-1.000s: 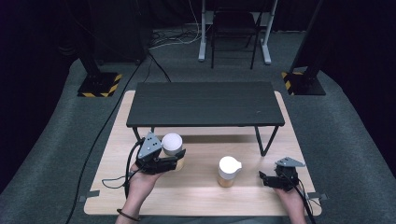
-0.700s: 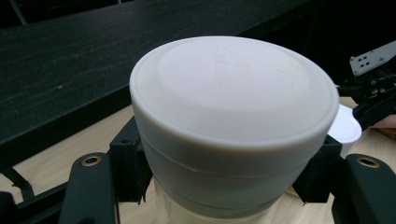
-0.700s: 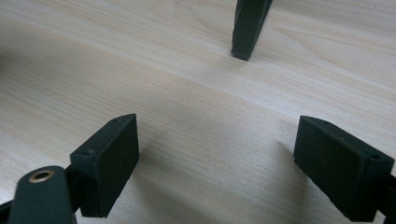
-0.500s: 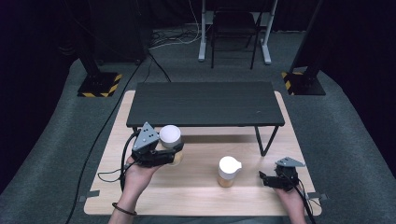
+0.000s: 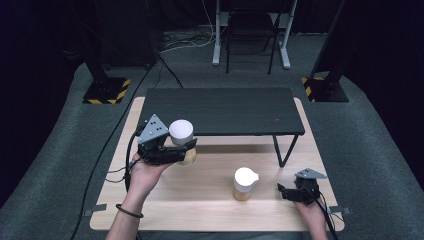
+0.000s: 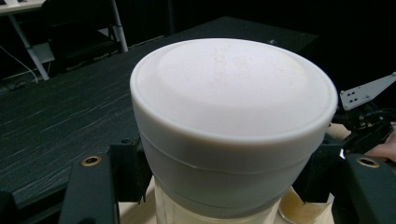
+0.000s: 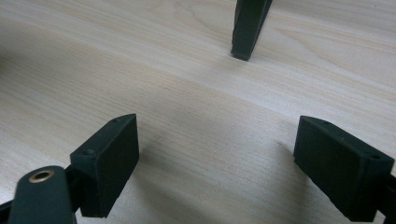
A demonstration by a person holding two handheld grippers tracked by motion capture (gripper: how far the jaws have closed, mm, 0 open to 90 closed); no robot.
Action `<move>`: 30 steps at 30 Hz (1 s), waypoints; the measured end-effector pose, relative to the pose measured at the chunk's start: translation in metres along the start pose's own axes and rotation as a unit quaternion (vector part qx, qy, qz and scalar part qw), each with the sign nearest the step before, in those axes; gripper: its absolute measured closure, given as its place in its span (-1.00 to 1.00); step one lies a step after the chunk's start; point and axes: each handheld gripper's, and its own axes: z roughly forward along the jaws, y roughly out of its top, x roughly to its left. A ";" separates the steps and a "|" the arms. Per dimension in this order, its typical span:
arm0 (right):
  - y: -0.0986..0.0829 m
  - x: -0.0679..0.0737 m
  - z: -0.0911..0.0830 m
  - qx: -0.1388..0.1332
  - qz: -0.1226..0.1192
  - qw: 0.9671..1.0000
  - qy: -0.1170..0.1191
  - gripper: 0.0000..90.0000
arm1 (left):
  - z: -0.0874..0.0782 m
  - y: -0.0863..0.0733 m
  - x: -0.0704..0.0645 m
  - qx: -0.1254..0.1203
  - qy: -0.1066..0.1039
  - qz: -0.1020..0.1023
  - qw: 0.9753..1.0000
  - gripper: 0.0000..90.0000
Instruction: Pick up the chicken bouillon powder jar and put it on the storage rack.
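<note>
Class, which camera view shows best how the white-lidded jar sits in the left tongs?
The left gripper view: the white-lidded jar is close up, with a black jaw pressed against each side. The high view shows the same jar, small, held in the left tongs near the black shelf.

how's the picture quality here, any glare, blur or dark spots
High view: table evenly lit, surroundings nearly black, slightly soft. Left gripper view: the white lid of the jar in the left tongs is bright, nearly washed out, background dark. Right gripper view: wood grain sharp, right tongs cast soft shadows.
</note>
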 end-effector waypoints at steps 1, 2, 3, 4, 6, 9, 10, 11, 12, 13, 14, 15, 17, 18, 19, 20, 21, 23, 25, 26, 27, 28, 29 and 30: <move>0.000 0.000 0.000 0.000 0.000 1.000 0.000 -0.71 | 0.000 0.002 0.000 0.000 0.000 0.000 1.000 -0.24; 0.000 0.000 0.000 0.000 0.000 1.000 0.000 -0.71 | 0.000 0.003 0.001 0.000 0.001 0.001 1.000 -0.24; 0.000 0.000 0.000 0.000 0.000 1.000 0.000 -0.71 | 0.000 0.003 0.001 0.000 0.001 0.001 1.000 -0.24; 0.000 0.000 0.000 0.000 0.000 1.000 0.000 -0.71 | 0.000 0.005 0.001 -0.001 0.001 0.001 1.000 -0.24; 0.000 0.000 0.000 0.000 0.000 1.000 0.000 -0.71 | 0.000 0.007 0.003 -0.002 0.001 -0.001 1.000 -0.24; 0.000 0.000 0.000 0.000 0.000 1.000 0.000 -0.71 | 0.001 0.013 0.004 0.000 0.007 0.001 1.000 -0.24; 0.000 0.000 0.000 0.000 0.000 1.000 0.000 -0.71 | 0.001 0.014 0.005 -0.001 0.007 0.000 1.000 -0.24; 0.000 0.000 0.000 0.000 0.001 1.000 0.000 -0.71 | 0.002 0.017 0.007 -0.001 0.008 -0.001 1.000 -0.24; 0.000 0.000 0.000 0.000 0.001 1.000 0.000 -0.71 | 0.002 0.017 0.007 -0.001 0.008 -0.001 1.000 -0.24; 0.000 0.000 0.000 0.000 0.001 1.000 0.000 -0.71 | 0.001 0.018 0.009 -0.003 0.007 -0.001 1.000 -0.24; 0.000 0.000 0.000 0.000 0.000 1.000 0.000 -0.71 | 0.001 0.019 0.010 -0.005 0.006 -0.003 1.000 -0.24; 0.000 0.000 0.000 0.000 -0.001 1.000 -0.001 -0.71 | 0.001 0.022 0.012 -0.008 0.007 -0.005 1.000 -0.24; 0.000 0.000 0.000 0.001 -0.001 1.000 -0.001 -0.71 | 0.001 0.024 0.012 -0.009 0.008 -0.004 1.000 -0.24; 0.000 0.000 0.000 0.000 -0.001 1.000 -0.001 -0.71 | 0.002 0.027 0.013 -0.011 0.011 -0.004 1.000 -0.24; 0.000 0.000 0.000 0.000 0.000 1.000 0.000 -0.71 | 0.002 0.029 0.013 -0.012 0.012 -0.003 1.000 -0.24; 0.000 0.000 0.000 0.000 0.000 1.000 0.000 -0.71 | 0.002 0.029 0.013 -0.012 0.012 -0.003 1.000 -0.24; 0.000 0.000 0.000 0.000 0.000 1.000 0.000 -0.71 | 0.003 0.032 0.016 -0.013 0.011 -0.002 1.000 -0.24; 0.000 0.000 0.000 0.000 0.000 1.000 0.000 -0.71 | 0.004 0.033 0.017 -0.014 0.011 -0.003 1.000 -0.24; 0.000 0.000 0.000 0.000 0.000 1.000 0.000 -0.71 | 0.005 0.035 0.019 -0.017 0.015 -0.004 1.000 -0.24; 0.000 0.000 0.000 0.000 -0.001 1.000 -0.001 -0.71 | 0.006 0.036 0.019 -0.017 0.018 -0.005 1.000 -0.24; 0.000 0.000 0.000 0.000 -0.001 1.000 -0.001 -0.71 | 0.008 0.038 0.020 -0.017 0.022 -0.005 1.000 -0.24; 0.000 0.000 0.000 0.000 -0.001 1.000 -0.001 -0.71 | 0.009 0.039 0.020 -0.016 0.025 -0.004 1.000 -0.24; 0.000 0.000 0.000 0.000 -0.001 1.000 -0.001 -0.71 | 0.011 0.040 0.021 -0.016 0.029 -0.004 0.999 -0.24; 0.000 0.000 0.000 0.000 -0.001 1.000 -0.001 -0.71 | 0.012 0.041 0.022 -0.014 0.032 -0.005 0.999 -0.24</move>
